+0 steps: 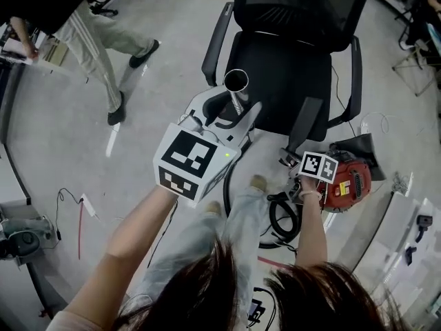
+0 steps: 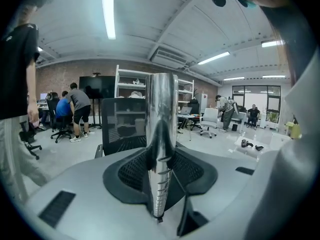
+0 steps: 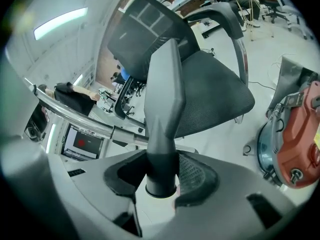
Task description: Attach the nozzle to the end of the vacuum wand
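Observation:
My left gripper (image 1: pixel 231 114) is shut on a chrome vacuum wand (image 1: pixel 236 83), whose open round end points up towards the head camera. In the left gripper view the wand (image 2: pixel 161 134) stands upright between the black pads of that gripper (image 2: pixel 160 176). My right gripper (image 1: pixel 295 158) is shut on a dark grey crevice nozzle (image 1: pixel 304 125), held lower right of the wand and apart from it. The right gripper view shows the nozzle (image 3: pixel 162 109) rising from that gripper (image 3: pixel 161 179), round end down at the pads and flat tip away.
A black mesh office chair (image 1: pixel 289 67) stands right behind both tools. The red vacuum body (image 1: pixel 348 183) and its black hose (image 1: pixel 281 216) lie on the floor at the right. A person (image 1: pixel 103 36) walks at the upper left. Cables (image 1: pixel 79 209) trail on the floor at left.

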`<action>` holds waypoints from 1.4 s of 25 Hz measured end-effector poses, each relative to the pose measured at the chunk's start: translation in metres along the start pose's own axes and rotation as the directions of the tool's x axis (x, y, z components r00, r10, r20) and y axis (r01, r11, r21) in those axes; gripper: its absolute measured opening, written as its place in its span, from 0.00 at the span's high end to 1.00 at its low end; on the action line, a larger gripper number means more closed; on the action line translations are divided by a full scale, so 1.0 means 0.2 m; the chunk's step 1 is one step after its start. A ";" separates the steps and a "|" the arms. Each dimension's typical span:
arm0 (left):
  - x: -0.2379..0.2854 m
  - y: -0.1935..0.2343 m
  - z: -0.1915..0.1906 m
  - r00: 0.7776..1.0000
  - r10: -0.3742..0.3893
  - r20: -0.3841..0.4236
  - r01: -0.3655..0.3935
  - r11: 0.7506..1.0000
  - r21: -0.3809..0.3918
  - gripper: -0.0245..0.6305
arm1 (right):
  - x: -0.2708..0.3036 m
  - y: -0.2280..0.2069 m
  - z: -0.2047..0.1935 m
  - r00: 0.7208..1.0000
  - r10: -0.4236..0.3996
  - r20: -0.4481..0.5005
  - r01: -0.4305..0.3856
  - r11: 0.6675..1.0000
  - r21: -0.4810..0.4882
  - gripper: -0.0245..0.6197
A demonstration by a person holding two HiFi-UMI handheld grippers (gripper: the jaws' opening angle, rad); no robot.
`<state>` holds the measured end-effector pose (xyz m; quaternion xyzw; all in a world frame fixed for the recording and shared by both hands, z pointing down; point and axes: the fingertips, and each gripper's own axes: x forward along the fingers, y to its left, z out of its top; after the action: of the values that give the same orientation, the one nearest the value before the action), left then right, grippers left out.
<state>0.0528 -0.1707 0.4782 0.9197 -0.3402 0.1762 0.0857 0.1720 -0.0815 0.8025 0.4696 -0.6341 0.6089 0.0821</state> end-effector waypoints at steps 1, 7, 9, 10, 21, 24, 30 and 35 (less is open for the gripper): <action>-0.01 -0.01 0.00 1.000 -0.002 -0.002 0.002 1.000 0.002 0.73 | -0.01 0.02 -0.01 1.000 0.003 0.002 -0.003 1.000 0.000 0.67; -0.03 -0.04 0.04 1.000 -0.001 -0.014 0.001 1.000 0.015 0.73 | -0.12 0.13 0.01 1.000 0.018 0.018 -0.018 1.000 -0.007 0.67; -0.03 -0.04 0.04 1.000 0.001 -0.018 -0.001 1.000 0.014 0.73 | -0.15 0.16 0.02 0.999 0.022 0.023 -0.021 1.000 -0.004 0.67; -0.04 -0.04 0.05 1.000 0.002 -0.020 -0.002 1.000 0.013 0.73 | -0.16 0.17 0.02 0.999 0.024 0.026 -0.024 1.000 -0.002 0.67; -0.07 -0.07 0.05 0.999 0.011 -0.034 -0.011 1.000 0.011 0.73 | -0.26 0.29 0.03 0.998 0.046 0.036 -0.046 0.999 -0.001 0.67; -0.06 -0.09 0.06 0.999 0.013 -0.039 -0.012 1.000 0.013 0.73 | -0.30 0.32 0.03 0.998 0.057 0.037 -0.057 0.998 -0.002 0.67; -0.06 -0.12 0.06 0.999 0.013 -0.045 -0.013 1.000 0.018 0.73 | -0.35 0.37 0.02 0.997 0.070 0.035 -0.070 0.998 0.000 0.67; -0.05 -0.13 0.07 0.999 0.014 -0.045 -0.013 1.000 0.019 0.73 | -0.40 0.41 0.02 0.996 0.080 0.034 -0.080 0.997 0.001 0.67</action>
<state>0.0662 -0.1489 0.4605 0.9138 -0.3429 0.2008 0.0836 0.1614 -0.0603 0.6909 0.4541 -0.6530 0.6044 0.0463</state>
